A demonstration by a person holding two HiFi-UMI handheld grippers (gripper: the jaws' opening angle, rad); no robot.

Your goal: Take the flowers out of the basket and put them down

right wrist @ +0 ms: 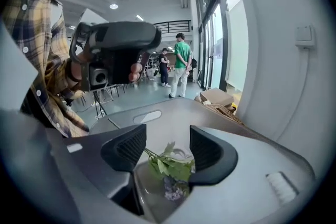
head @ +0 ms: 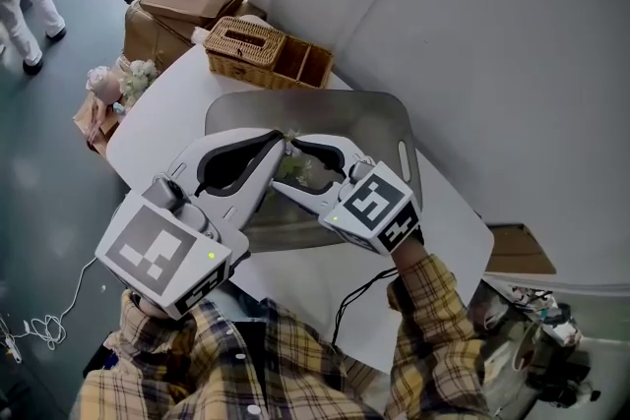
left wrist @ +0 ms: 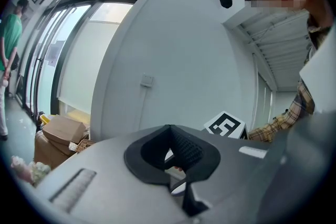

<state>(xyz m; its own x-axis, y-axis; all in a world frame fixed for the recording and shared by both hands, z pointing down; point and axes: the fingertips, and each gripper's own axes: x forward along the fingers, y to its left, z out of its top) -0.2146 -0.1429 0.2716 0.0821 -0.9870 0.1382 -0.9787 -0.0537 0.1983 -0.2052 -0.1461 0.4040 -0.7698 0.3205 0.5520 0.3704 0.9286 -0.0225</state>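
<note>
Right gripper view: right tongs (right wrist: pixel 168 150) released, jaws apart either side of flowers (right wrist: pixel 170 168) lying on grey tray (right wrist: pixel 157 113). Left tongs (left wrist: pixel 177 183) clenched, tips together. Basket (head: pixel 261 49) at far table (head: pixel 157 113) edge, behind tray.

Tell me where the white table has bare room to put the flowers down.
Bare table lies left of the gray tray, and a narrower strip between the tray and the plaid sleeves. The wicker box sits at the far edge. The tray's middle is crowded: the left tongs and the right tongs meet there over the flowers.
</note>
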